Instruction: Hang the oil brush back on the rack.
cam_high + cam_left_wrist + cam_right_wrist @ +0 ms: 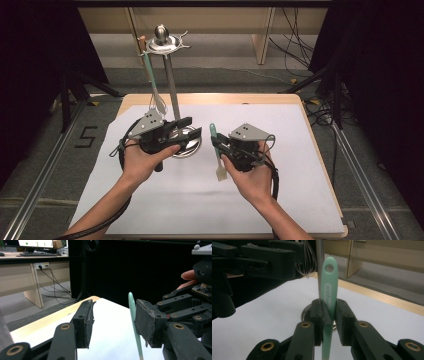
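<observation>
Clamping a mint-green utensil (329, 293) by its handle between the 2 black jaws of the right gripper (329, 315), jaws pressing in tight from both sides. Standing nearly upright in the right gripper view, hanging hole at the top of the handle, raised lettering just below it. Showing in the high view as a short brush-like tool (216, 150) with a pale head pointing toward the person, green handle pointing away, held just above the white sheet (280, 200) covering the table (210, 97). Sitting to the right of the stand's round metal base (187, 145), near it but not touching.

Holding the left gripper (187, 127) with jaws spread wide, nothing between them. Hovering right beside the metal pole (171, 85) of the stand, jaws pointing toward the right gripper. Looking along the left gripper's open pads (86, 322) in the left gripper view, with the green handle (133, 322) rising beyond the gap, close to the right-hand pad; touching or not, cannot tell.

Hanging from the stand's top disc (162, 44): 1 whisk (155, 82) with a green handle and thin wire loops reaching down near the left gripper's grey plate. Wire loops (305, 262) also appearing beside the pole in the right gripper view.
</observation>
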A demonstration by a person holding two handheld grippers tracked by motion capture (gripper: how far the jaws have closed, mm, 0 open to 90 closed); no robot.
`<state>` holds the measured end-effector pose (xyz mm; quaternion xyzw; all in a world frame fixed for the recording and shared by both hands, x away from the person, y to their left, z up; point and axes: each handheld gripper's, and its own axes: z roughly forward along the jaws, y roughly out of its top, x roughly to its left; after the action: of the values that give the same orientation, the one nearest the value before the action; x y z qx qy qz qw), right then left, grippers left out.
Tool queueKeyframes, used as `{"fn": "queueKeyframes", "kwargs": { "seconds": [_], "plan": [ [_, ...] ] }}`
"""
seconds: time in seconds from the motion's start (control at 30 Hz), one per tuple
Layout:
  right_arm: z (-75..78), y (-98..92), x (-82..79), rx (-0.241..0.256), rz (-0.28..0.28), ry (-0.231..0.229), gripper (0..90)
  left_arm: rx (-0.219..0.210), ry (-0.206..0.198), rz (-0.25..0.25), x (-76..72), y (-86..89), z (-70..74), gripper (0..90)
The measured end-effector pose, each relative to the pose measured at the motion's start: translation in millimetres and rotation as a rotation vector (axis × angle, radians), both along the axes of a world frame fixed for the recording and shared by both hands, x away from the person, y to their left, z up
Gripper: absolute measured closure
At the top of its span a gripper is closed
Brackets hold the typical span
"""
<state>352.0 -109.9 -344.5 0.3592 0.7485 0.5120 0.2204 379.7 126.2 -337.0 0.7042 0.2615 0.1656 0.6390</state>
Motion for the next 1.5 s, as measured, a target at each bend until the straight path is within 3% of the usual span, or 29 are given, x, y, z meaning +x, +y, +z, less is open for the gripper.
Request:
{"fn": "queueKeyframes", "kwargs": {
  "seconds": [0.03,0.1,0.13,0.27,0.3,0.43,0.57,0.6,0.63,0.77,0.8,0.83,0.97,1.2,1.23,1.4,1.43,1.5],
  "plan": [
    [0.2,1.5,-0.5,0.013,0.012,0.020,78.1,-0.002,0.004,0.002,-0.3,-1.9,0.2,48.5],
    [0.8,1.7,-0.1,0.005,0.010,0.001,78.1,-0.002,0.002,-0.010,0.3,-6.2,1.1,49.0],
    [0.5,3.2,-1.0,0.025,0.002,0.012,78.1,-0.008,0.009,-0.017,0.5,-8.7,1.3,49.3],
    [1.7,4.5,0.0,0.005,0.004,-0.018,78.1,-0.015,0.024,-0.039,2.1,-16.3,1.2,51.1],
    [2.2,5.5,-0.7,0.018,0.019,0.016,78.1,-0.011,0.026,-0.046,2.5,-17.7,1.2,51.7],
    [4.3,6.0,-0.9,0.008,0.007,0.000,78.1,-0.026,0.050,-0.058,5.3,-22.3,-0.1,54.6],
    [5.2,6.8,-1.4,0.013,0.022,-0.001,78.1,-0.029,0.061,-0.070,7.5,-22.5,-1.0,60.2],
    [4.8,6.7,0.0,0.015,0.028,-0.026,78.1,-0.032,0.063,-0.073,7.4,-22.1,-1.3,62.0],
    [4.8,7.2,-1.5,0.027,0.013,-0.007,78.1,-0.033,0.065,-0.077,7.4,-21.8,-1.4,63.3],
    [6.3,9.1,-1.8,0.027,0.008,-0.011,78.1,-0.057,0.082,-0.084,8.3,-19.1,-1.5,64.5],
    [6.3,9.8,-1.7,0.029,-0.001,-0.021,78.1,-0.061,0.081,-0.084,8.4,-18.5,-1.3,65.1],
    [7.2,9.8,-2.5,0.029,0.018,0.008,78.1,-0.062,0.076,-0.087,8.6,-17.8,-0.8,65.9],
    [6.8,10.6,-1.9,0.005,0.022,-0.025,78.1,-0.067,0.079,-0.085,8.3,-16.2,0.0,69.1],
    [8.2,11.2,-3.2,0.018,0.030,-0.022,78.1,-0.070,0.078,-0.093,7.3,-15.9,-1.0,76.0],
    [8.1,11.0,-2.9,0.016,0.022,-0.044,78.0,-0.074,0.079,-0.090,7.0,-16.0,-0.7,78.1],
    [8.9,11.9,-5.5,0.035,0.014,-0.013,77.8,-0.082,0.084,-0.096,6.6,-15.6,1.3,82.2],
    [8.2,12.0,-3.5,0.030,0.016,-0.058,77.7,-0.075,0.078,-0.093,6.0,-15.5,2.0,82.5],
    [8.4,13.3,-3.7,0.046,0.009,-0.061,77.0,-0.067,0.064,-0.093,5.1,-15.3,3.7,83.0]
  ]
}}
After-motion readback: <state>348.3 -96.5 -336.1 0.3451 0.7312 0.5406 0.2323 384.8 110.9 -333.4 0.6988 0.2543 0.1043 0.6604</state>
